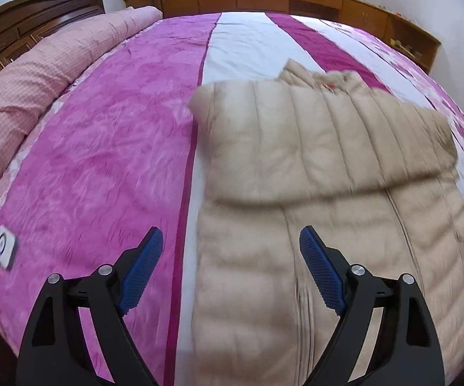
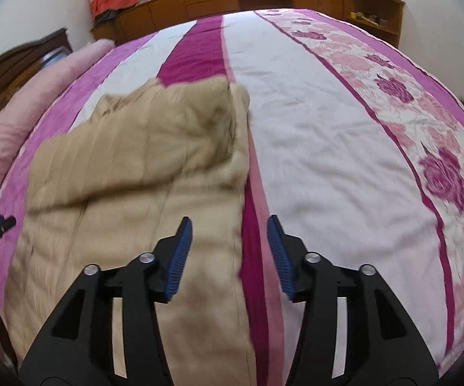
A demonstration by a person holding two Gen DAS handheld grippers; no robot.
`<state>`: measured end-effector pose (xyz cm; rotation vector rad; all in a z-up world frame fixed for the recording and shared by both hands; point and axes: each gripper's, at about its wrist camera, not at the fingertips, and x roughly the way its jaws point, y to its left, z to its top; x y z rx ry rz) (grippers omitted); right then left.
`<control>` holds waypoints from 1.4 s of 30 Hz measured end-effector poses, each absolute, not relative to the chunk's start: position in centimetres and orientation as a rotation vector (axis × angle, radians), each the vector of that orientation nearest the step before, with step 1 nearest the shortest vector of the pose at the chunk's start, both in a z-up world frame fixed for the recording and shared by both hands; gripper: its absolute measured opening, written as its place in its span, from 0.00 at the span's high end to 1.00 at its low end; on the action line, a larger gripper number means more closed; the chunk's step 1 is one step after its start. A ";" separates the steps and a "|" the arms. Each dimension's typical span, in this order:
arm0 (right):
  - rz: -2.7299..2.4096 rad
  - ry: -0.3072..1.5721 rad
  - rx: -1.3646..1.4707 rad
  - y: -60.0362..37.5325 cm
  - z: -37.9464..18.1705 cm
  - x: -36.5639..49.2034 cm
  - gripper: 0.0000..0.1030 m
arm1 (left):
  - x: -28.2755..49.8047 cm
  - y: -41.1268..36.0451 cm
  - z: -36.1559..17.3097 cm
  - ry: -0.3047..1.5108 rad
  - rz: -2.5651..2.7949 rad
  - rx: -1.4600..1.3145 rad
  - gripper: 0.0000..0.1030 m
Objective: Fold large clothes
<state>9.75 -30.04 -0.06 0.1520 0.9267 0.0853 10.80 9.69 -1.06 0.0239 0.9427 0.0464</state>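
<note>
The beige puffer jacket (image 1: 328,167) lay on the bed (image 1: 103,160), long axis running away from the person, its far part doubled back. Both tongs gaped empty over its near end: left tongs (image 1: 232,270) at its left edge, right tongs (image 2: 228,257) at its right edge.

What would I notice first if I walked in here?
A puffy beige jacket lies on the bed, its top part folded down over the rest. Under it spreads a bright pink, white and purple striped bedspread. Two black grippers with blue pads, left gripper and right gripper, hover open above it.
</note>
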 end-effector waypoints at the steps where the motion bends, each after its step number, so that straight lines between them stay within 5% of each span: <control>1: 0.093 0.934 0.145 -29.9 -0.1 8.6 0.45 | 9.8 9.6 -1.0 0.947 0.043 0.028 0.19; 23: 0.098 1.041 0.081 -29.2 -2.0 -3.7 0.25 | -2.1 11.4 -3.8 1.106 0.029 -0.042 0.19; 42: 0.197 1.106 0.064 -26.9 -4.5 -4.3 0.25 | -3.1 9.0 -6.8 1.216 -0.119 -0.105 0.23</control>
